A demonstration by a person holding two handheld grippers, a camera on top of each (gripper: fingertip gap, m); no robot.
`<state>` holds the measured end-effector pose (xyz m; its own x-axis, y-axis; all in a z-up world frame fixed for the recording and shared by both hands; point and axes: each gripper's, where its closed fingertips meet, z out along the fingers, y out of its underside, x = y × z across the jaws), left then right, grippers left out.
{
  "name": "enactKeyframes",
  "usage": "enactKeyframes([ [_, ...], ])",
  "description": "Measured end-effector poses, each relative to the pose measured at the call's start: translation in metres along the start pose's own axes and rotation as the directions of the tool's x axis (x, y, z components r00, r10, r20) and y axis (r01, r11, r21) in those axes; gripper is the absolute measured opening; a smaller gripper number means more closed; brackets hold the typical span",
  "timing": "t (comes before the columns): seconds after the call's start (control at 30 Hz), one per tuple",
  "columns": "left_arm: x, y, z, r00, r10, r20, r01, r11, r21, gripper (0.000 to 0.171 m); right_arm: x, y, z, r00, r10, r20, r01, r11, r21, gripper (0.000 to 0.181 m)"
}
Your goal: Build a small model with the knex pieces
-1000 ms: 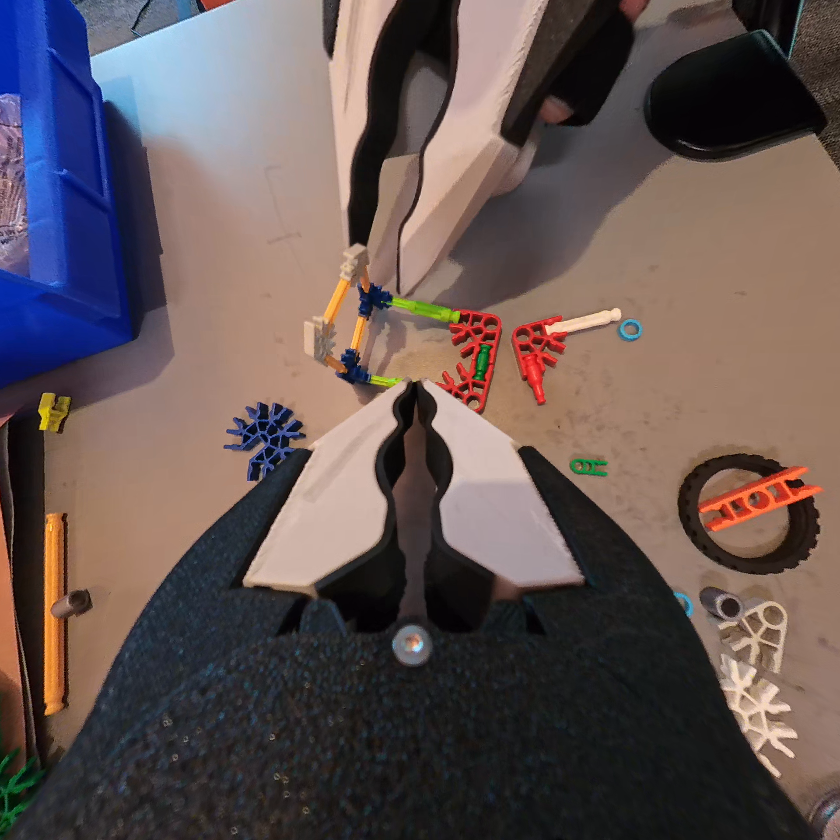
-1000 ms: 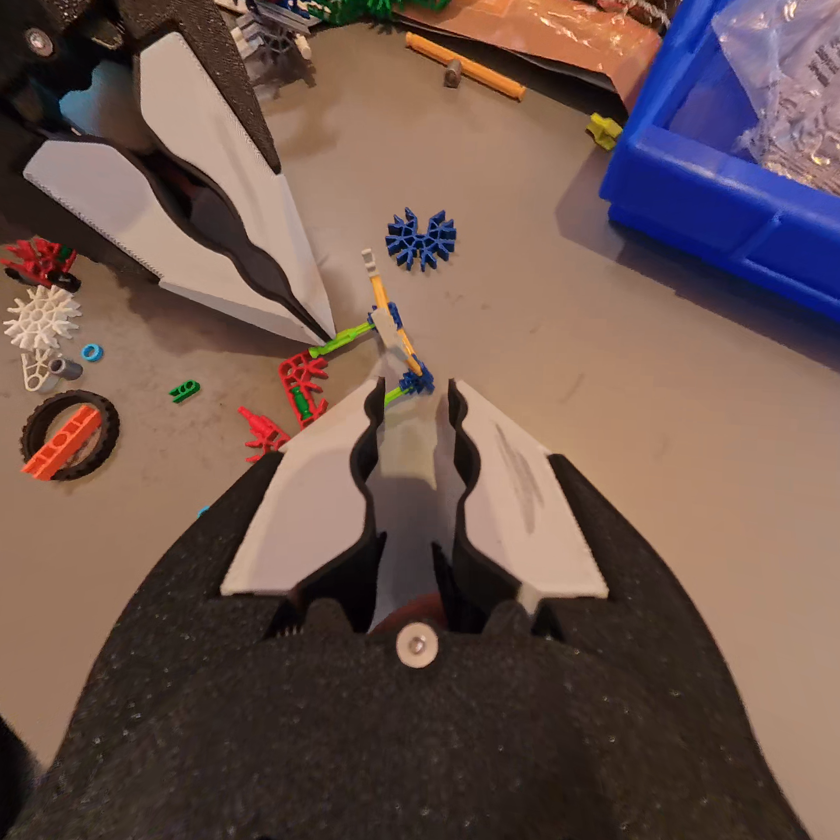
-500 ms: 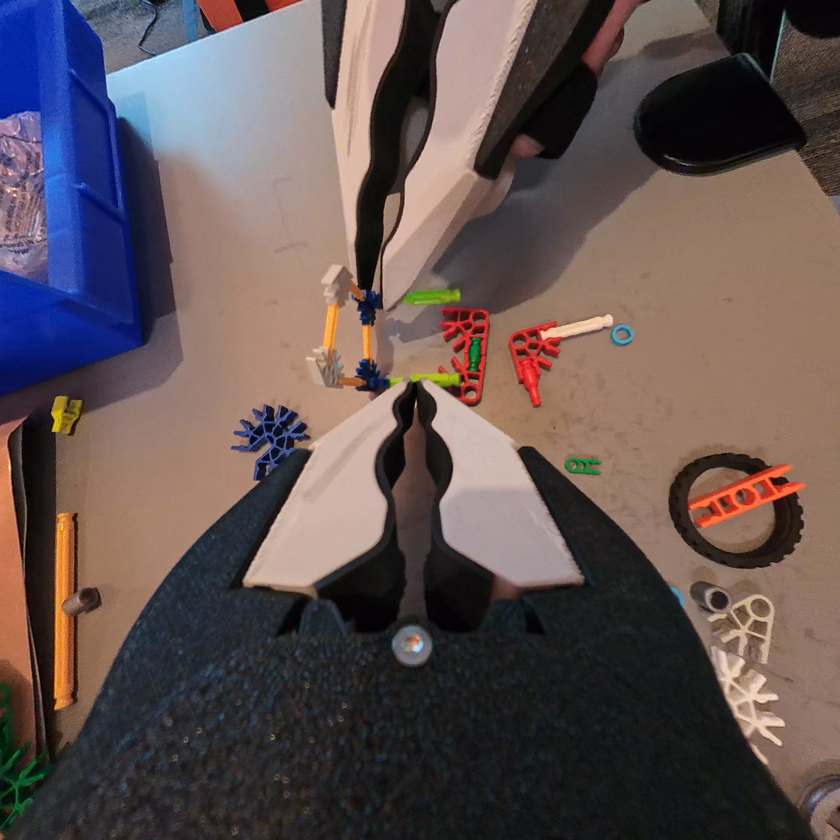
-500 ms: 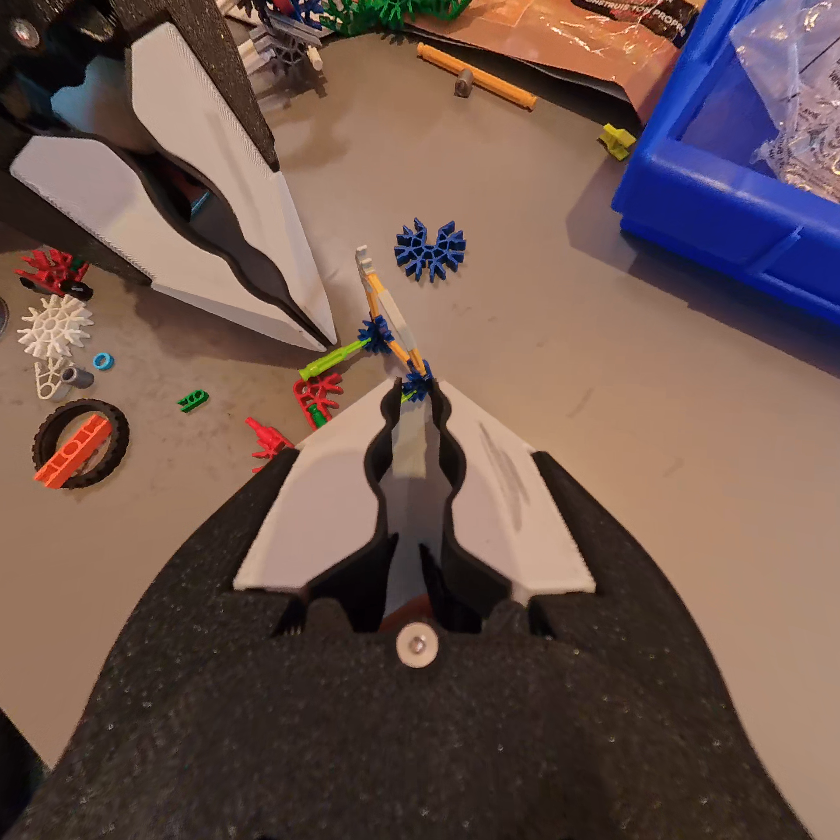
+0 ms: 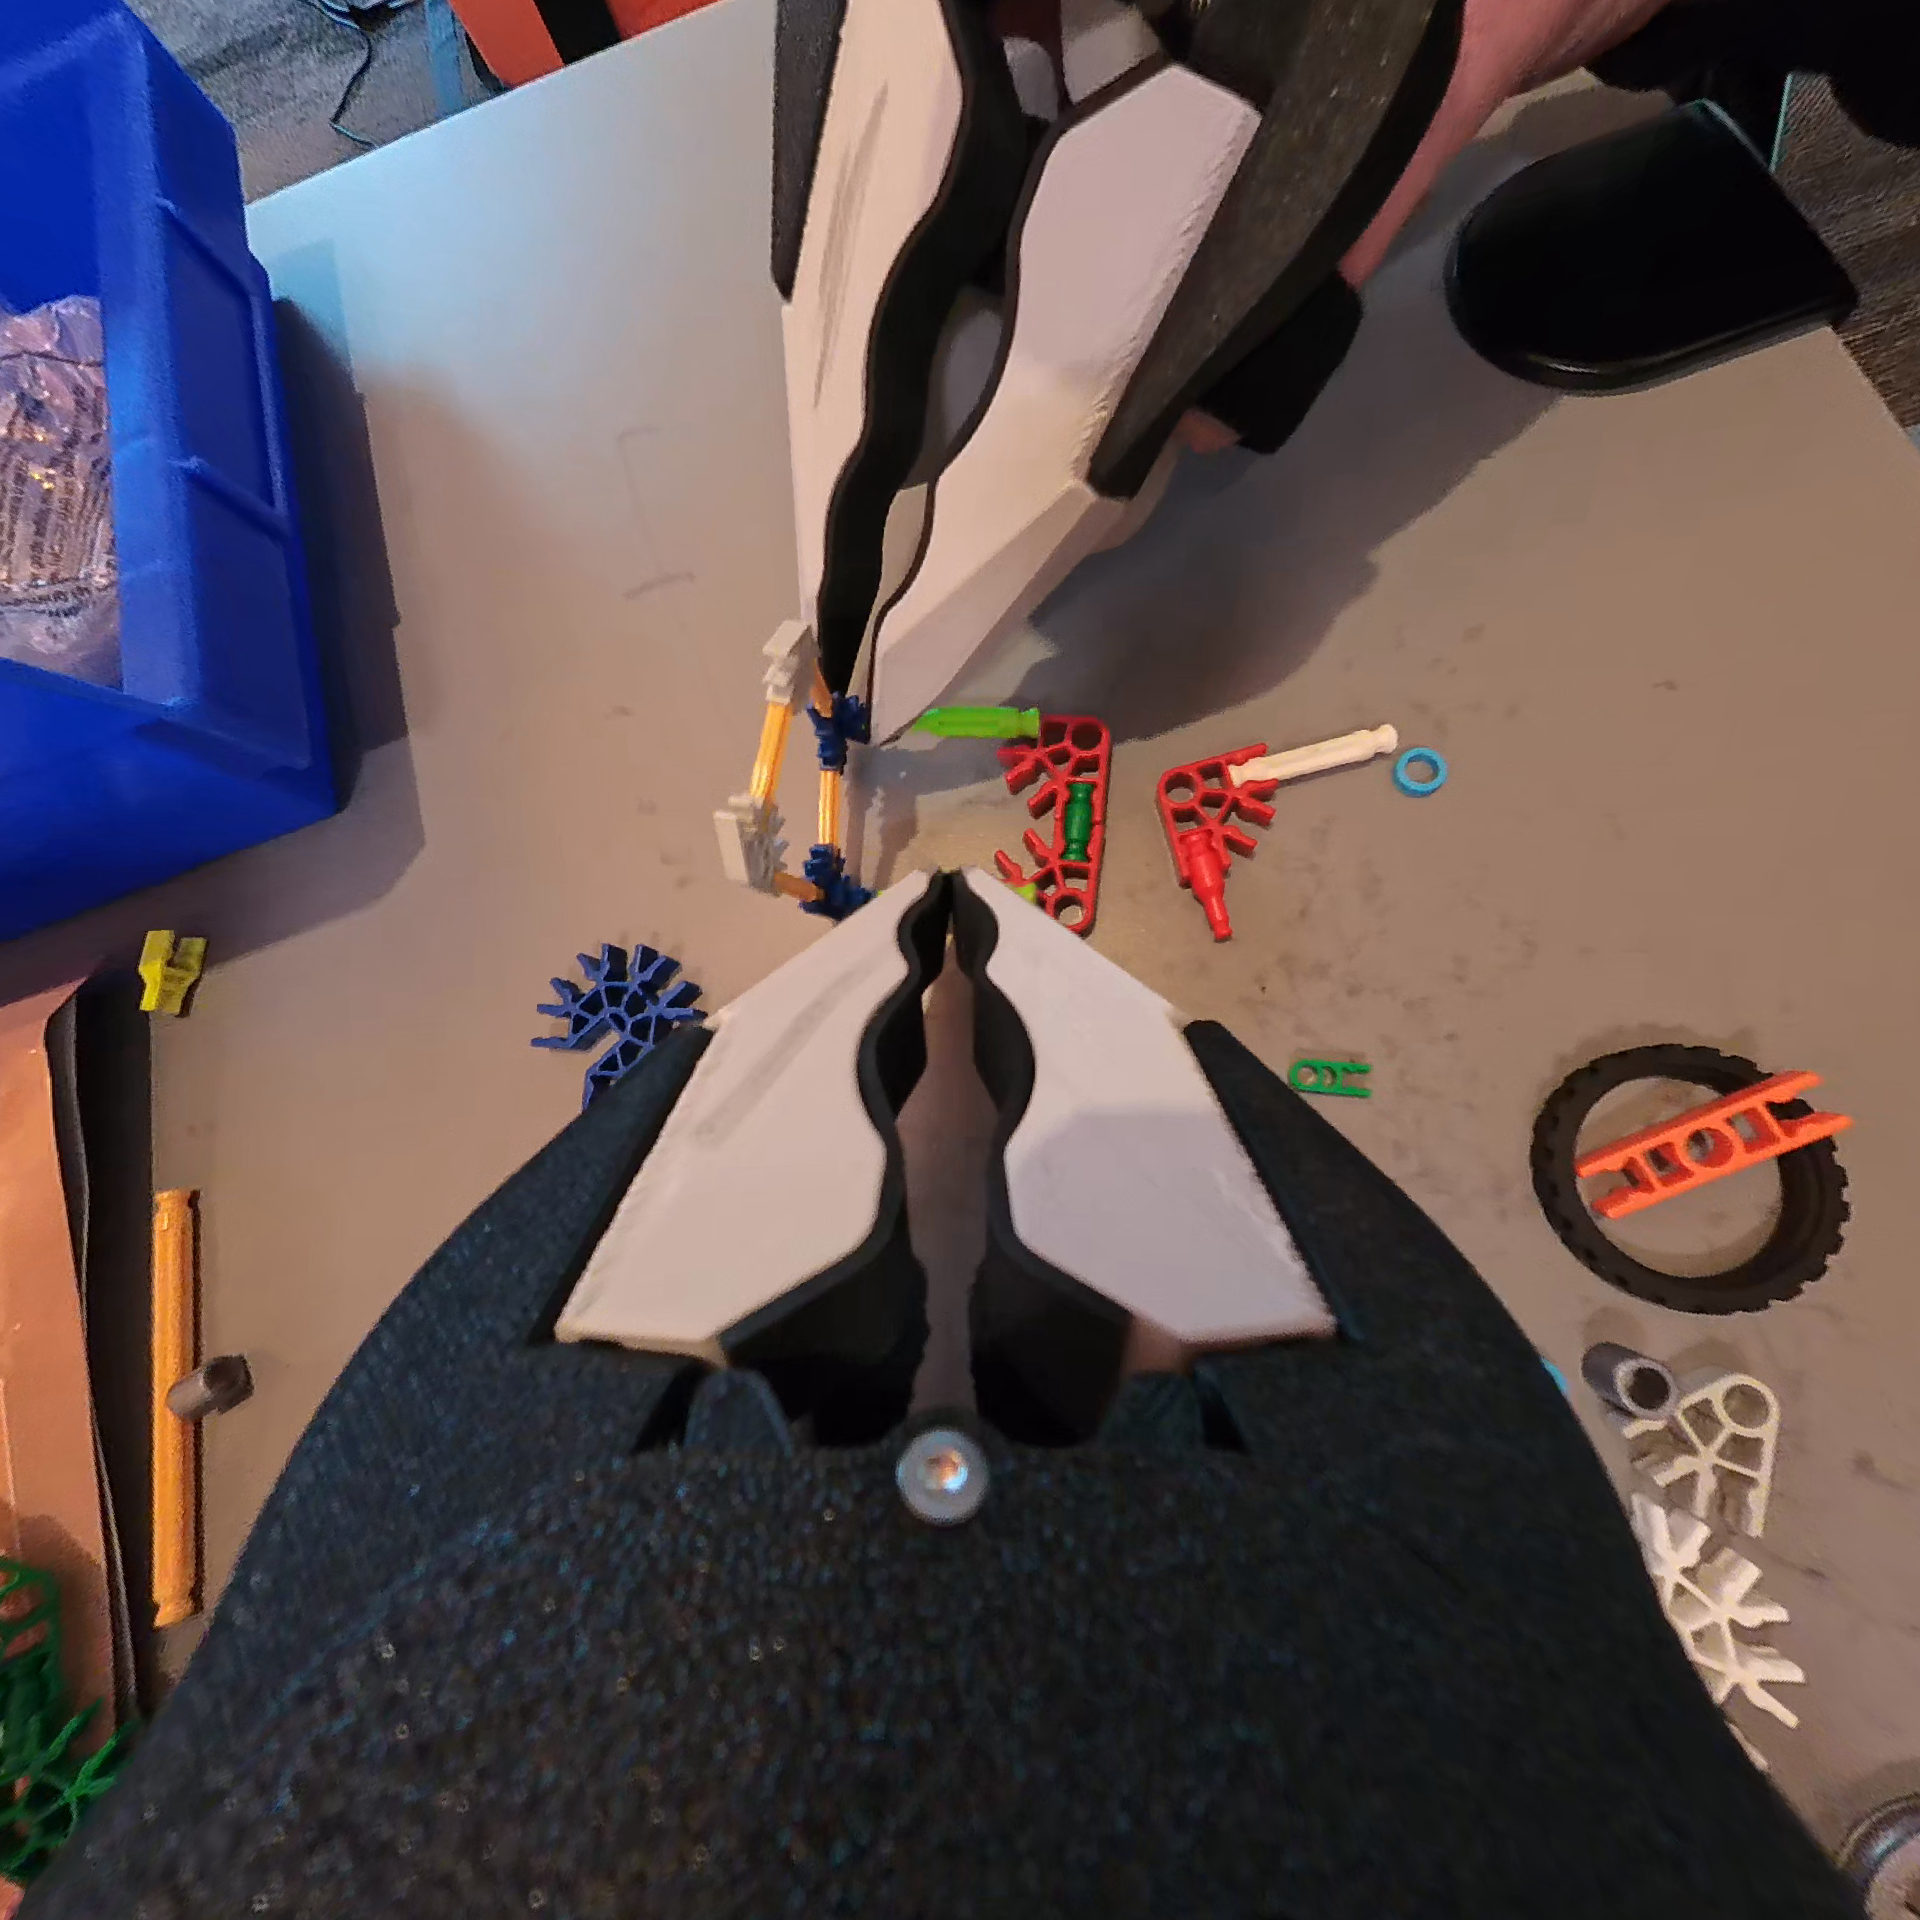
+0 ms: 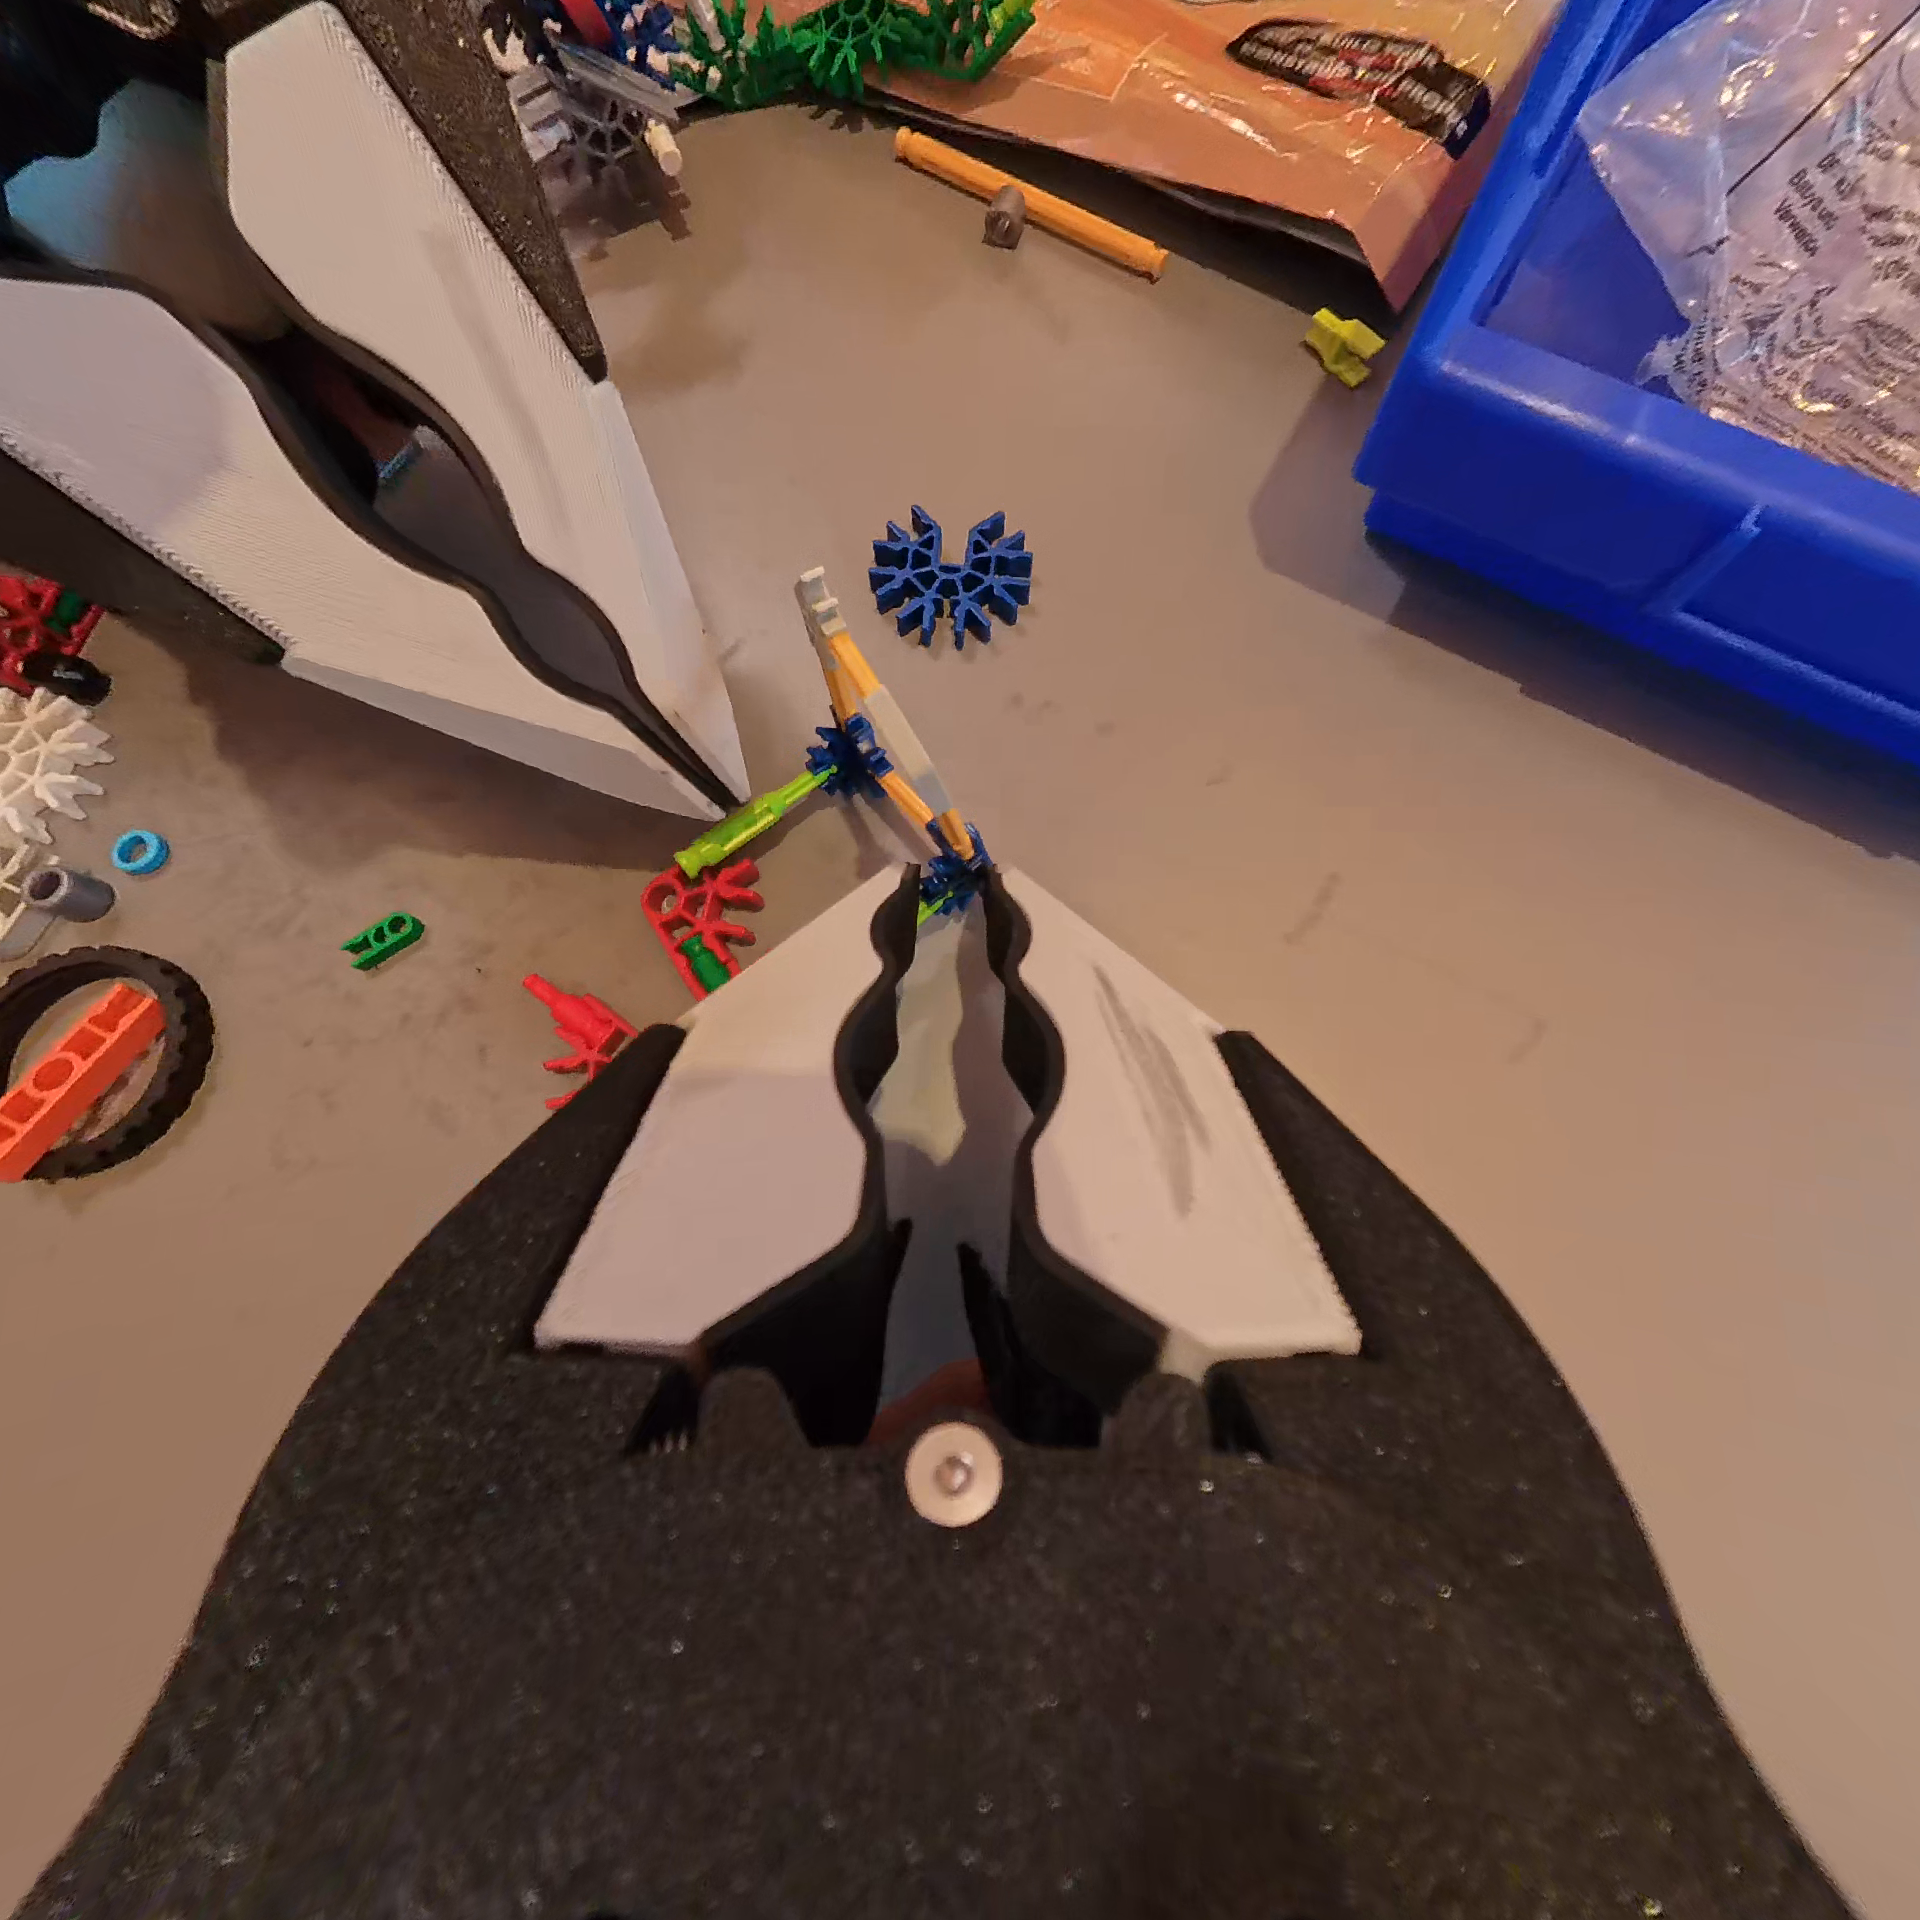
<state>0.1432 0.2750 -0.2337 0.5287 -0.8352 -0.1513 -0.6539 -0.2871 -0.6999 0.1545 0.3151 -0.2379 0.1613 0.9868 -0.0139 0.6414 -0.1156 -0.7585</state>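
Note:
A small square frame of yellow rods, two blue and two grey connectors stands tilted on the grey table. It also shows in the right wrist view. My left gripper is shut on the light green rod that sticks out of the frame's near blue connector. Its tips show in the right wrist view. My right gripper is shut on the other blue connector and reaches in from the top of the left wrist view. A red connector lies just beside the frame.
A blue bin holding plastic bags stands by the frame. A loose blue connector, a second red connector with a white rod, a black tyre with an orange piece, white connectors and a long yellow rod lie around. There is about 5 cm between the tips of the two grippers.
My right gripper was open and has shut on the frame's blue connector. The frame has tipped up, and its upper green rod has come away from the red connector.

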Motion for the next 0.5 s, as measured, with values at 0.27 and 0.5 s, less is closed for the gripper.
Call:
enactKeyframes([
  [0.27,0.0057,0.0035,0.0043,1.000,0.015,-0.016,-0.015,1.000,-0.028,0.000,0.0018,0.0039,0.0010,0.999,-0.009,-0.034,0.009,1.000,-0.002,0.012],
  [0.5,0.0036,0.0073,0.0064,1.000,0.016,-0.004,-0.016,0.999,-0.042,0.000,0.0026,0.0036,-0.0076,0.999,0.001,-0.044,-0.001,1.000,0.005,0.020],
])
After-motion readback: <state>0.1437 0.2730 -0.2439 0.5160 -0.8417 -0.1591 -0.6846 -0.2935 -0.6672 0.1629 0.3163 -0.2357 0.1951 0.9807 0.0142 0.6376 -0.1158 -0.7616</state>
